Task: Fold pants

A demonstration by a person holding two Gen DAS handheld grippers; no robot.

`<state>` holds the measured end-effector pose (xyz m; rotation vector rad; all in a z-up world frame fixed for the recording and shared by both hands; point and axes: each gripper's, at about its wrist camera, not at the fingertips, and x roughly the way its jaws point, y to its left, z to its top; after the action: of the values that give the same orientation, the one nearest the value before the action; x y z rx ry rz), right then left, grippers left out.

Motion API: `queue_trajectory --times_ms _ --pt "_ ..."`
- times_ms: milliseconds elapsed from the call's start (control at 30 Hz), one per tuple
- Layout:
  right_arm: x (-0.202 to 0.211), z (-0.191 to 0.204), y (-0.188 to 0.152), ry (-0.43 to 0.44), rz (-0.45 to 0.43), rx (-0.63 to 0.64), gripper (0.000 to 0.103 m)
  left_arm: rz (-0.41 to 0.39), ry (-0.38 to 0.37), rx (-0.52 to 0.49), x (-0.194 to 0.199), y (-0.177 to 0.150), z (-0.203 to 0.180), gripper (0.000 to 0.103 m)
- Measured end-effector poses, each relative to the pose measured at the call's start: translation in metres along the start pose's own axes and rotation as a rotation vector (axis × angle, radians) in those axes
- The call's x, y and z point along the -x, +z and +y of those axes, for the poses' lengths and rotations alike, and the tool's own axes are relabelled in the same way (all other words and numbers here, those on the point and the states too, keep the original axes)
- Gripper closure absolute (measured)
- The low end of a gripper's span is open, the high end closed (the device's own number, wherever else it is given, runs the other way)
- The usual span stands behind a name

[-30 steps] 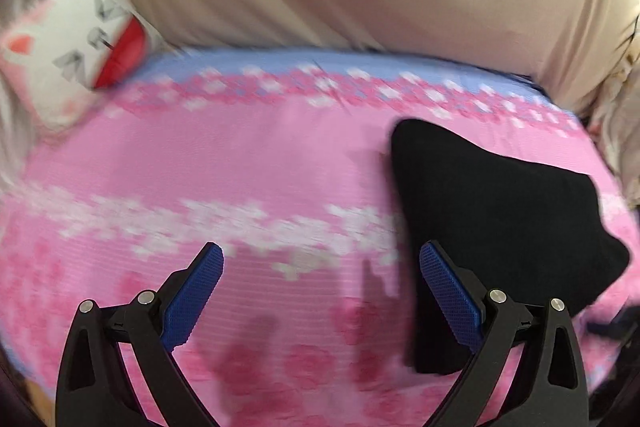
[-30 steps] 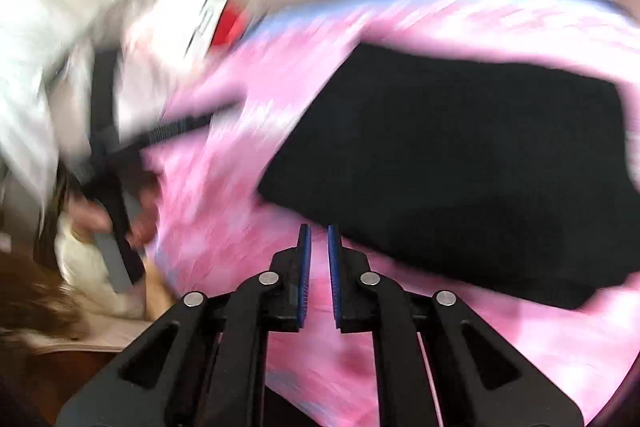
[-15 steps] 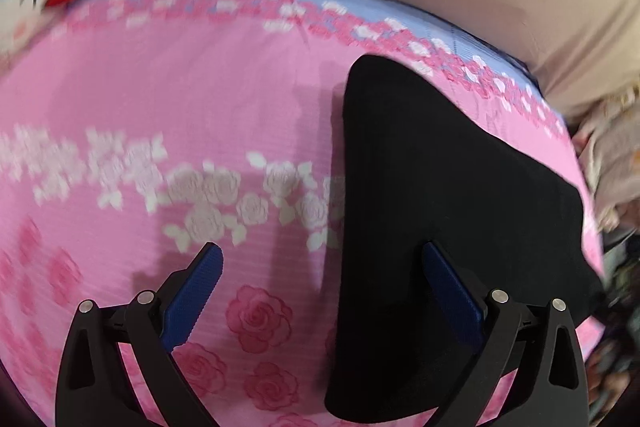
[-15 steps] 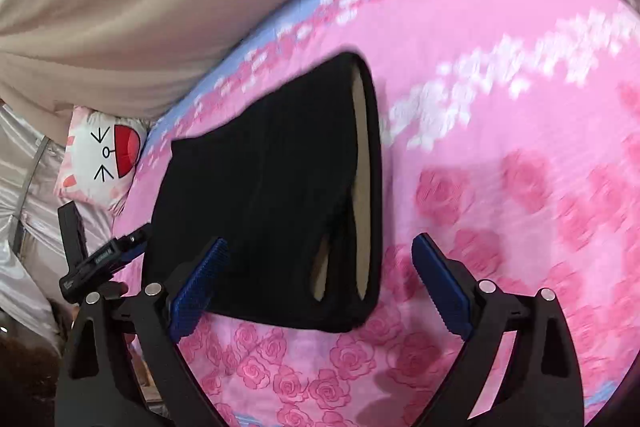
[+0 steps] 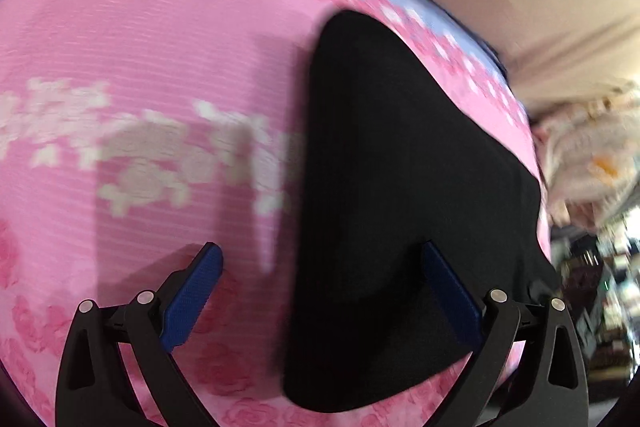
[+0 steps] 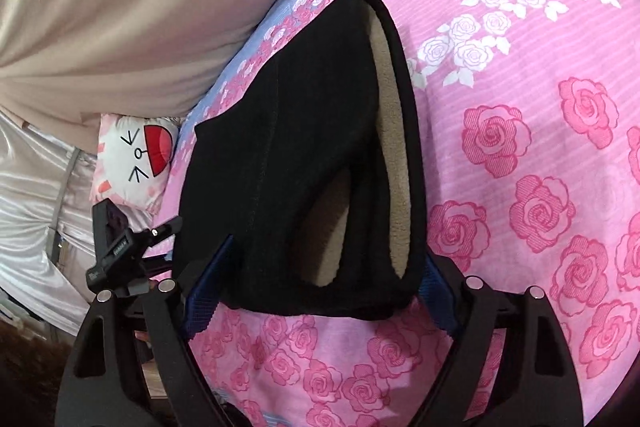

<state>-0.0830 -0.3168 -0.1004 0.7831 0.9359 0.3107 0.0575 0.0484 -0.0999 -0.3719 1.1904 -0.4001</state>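
Observation:
The black pants (image 5: 400, 195) lie folded into a compact bundle on the pink rose-print bedsheet (image 5: 140, 47). My left gripper (image 5: 320, 291) is open and empty, close above the bundle's left edge, its right finger over the black cloth. In the right wrist view the pants (image 6: 280, 155) show their open ends with tan fleece lining. My right gripper (image 6: 316, 291) is open and empty, its two fingers either side of the bundle's near end.
A beige curtain (image 6: 140, 7) hangs behind the bed. A white cat-face pillow (image 6: 136, 159) lies at the bed's far corner, with a black clamp stand (image 6: 120, 251) beside it. Clutter (image 5: 592, 167) sits past the bed's right edge.
The right gripper opened from shut a second ago and swung round to the bundle's open end, then moved closer. The left gripper moved closer over the bundle's left edge.

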Motion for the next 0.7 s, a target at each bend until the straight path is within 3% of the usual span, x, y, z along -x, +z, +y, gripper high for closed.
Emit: queue_trajectory --times_ms 100,167,267,333,400,433,500,600,700 --pt "-0.001 0.0 0.004 0.022 0.006 -0.013 0.018 0.028 0.035 -0.109 -0.011 0.0 -0.019 0.005" --pt "-0.006 0.003 0.006 0.016 0.004 -0.004 0.018 0.04 0.019 -0.169 -0.018 0.001 -0.03 0.007" --pt "-0.012 0.011 0.007 -0.02 -0.01 0.028 0.02 0.017 0.046 -0.252 -0.028 0.0 -0.051 0.011" --pt "-0.014 0.016 0.006 -0.074 -0.011 0.061 0.036 0.004 0.069 -0.265 -0.029 -0.003 -0.056 0.022" --pt "-0.015 0.012 0.003 -0.041 -0.011 0.04 0.056 -0.015 0.059 -0.265 -0.023 -0.004 -0.055 0.041" --pt "-0.015 0.012 0.001 -0.043 -0.017 0.044 0.058 -0.024 0.048 -0.265 -0.018 -0.004 -0.054 0.054" --pt "-0.013 0.018 -0.002 -0.06 -0.04 0.066 0.062 -0.034 0.03 -0.274 -0.008 -0.006 -0.055 0.064" --pt "-0.005 0.028 -0.004 -0.048 -0.071 0.085 0.065 -0.058 0.042 -0.305 0.0 -0.012 -0.063 0.069" --pt "0.01 0.038 -0.007 -0.021 -0.094 0.103 0.068 -0.073 0.005 -0.311 0.015 -0.017 -0.068 0.069"
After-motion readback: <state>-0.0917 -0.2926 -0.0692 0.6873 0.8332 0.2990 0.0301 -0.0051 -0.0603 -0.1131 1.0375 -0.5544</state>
